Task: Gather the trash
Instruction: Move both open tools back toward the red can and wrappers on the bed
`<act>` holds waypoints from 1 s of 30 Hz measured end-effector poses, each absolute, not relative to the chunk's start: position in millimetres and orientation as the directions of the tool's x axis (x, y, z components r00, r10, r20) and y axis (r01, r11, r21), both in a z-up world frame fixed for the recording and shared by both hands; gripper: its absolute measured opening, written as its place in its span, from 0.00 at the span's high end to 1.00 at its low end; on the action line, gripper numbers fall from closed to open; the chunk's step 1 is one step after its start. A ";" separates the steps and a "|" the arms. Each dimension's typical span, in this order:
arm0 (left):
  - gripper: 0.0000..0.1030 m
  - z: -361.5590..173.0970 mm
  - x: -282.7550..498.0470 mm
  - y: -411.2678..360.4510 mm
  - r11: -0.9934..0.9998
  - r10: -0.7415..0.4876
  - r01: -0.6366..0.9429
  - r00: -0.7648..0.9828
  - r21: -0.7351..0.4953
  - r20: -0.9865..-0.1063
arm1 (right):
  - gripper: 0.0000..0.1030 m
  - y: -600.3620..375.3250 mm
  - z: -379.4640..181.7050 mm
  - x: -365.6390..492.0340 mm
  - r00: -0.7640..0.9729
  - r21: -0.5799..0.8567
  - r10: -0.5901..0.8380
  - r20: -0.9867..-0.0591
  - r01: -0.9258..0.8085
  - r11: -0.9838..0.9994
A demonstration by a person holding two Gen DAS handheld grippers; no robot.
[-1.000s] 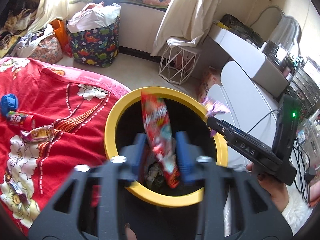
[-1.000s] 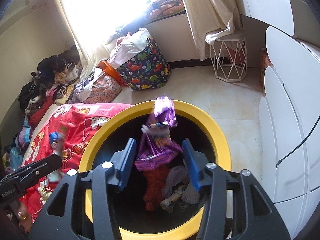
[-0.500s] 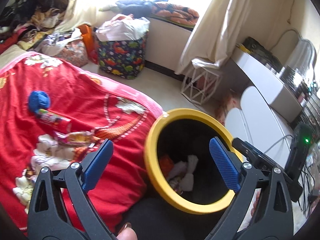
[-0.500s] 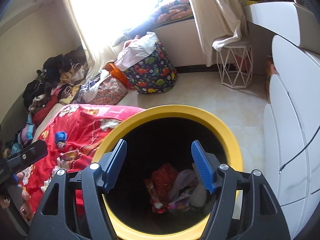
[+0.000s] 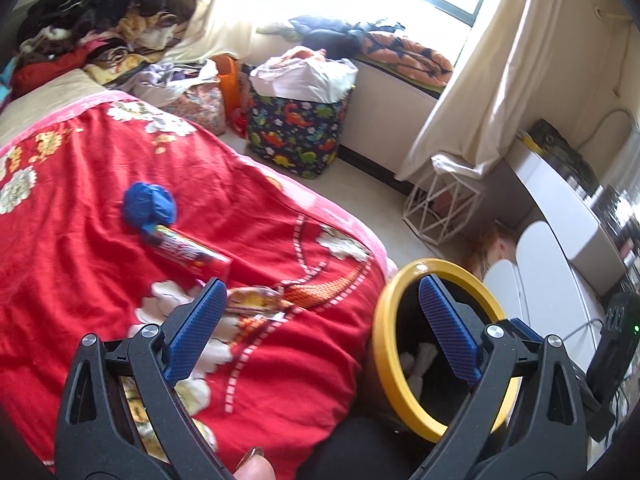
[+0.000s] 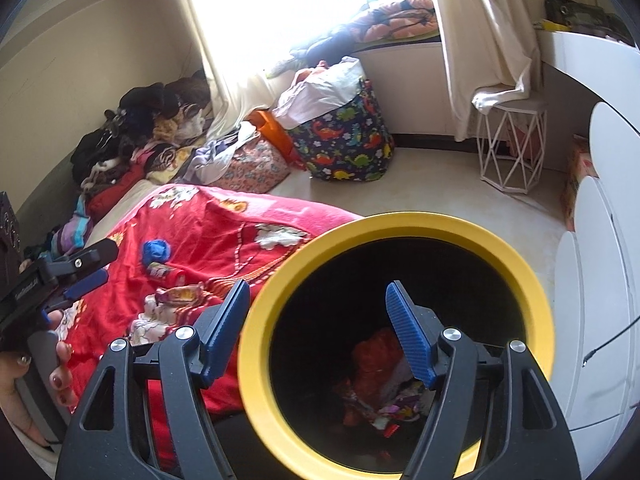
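Gaping wide, empty: left gripper (image 5: pixel 322 330) over red blanket (image 5: pixel 100 248) edge; right gripper (image 6: pixel 318 334) straddling yellow bin rim (image 6: pixel 400 222). Round bin beside bed holds crinkled wrappers (image 6: pixel 384 384). On blanket, left of bin: shiny snack wrapper (image 5: pixel 252 300), long candy wrapper (image 5: pixel 188 250), blue ball (image 5: pixel 149 203). White drawers (image 6: pixel 600 280) right of bin; bare floor beyond.

Bin (image 5: pixel 400 384) interior mostly hidden (left tongs (image 5: pixel 320 328) view).

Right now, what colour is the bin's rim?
Yellow, around a black inside; the bin shows best in the right wrist view.
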State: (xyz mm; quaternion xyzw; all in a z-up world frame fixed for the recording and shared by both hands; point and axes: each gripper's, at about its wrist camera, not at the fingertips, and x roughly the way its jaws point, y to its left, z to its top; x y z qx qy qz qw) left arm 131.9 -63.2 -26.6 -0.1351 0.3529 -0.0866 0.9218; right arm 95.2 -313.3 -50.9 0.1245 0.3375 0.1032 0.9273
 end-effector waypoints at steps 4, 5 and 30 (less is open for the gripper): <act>0.14 -26.6 133.7 -44.7 0.948 -0.232 0.029 0.747 -0.318 -0.623 | 0.34 -296.1 -48.6 101.1 0.740 0.287 0.296 -0.603 -0.145 0.947; 0.14 -26.8 133.8 -41.1 0.947 -0.228 0.022 0.749 -0.320 -0.622 | 0.34 -290.5 -47.8 103.2 0.737 0.283 0.303 -0.604 -0.156 0.946; 0.42 -73.8 167.8 49.2 0.900 -0.178 -0.183 0.674 -0.395 -0.717 | 0.50 -156.7 -91.2 175.0 0.548 0.295 0.451 -0.705 -0.351 0.888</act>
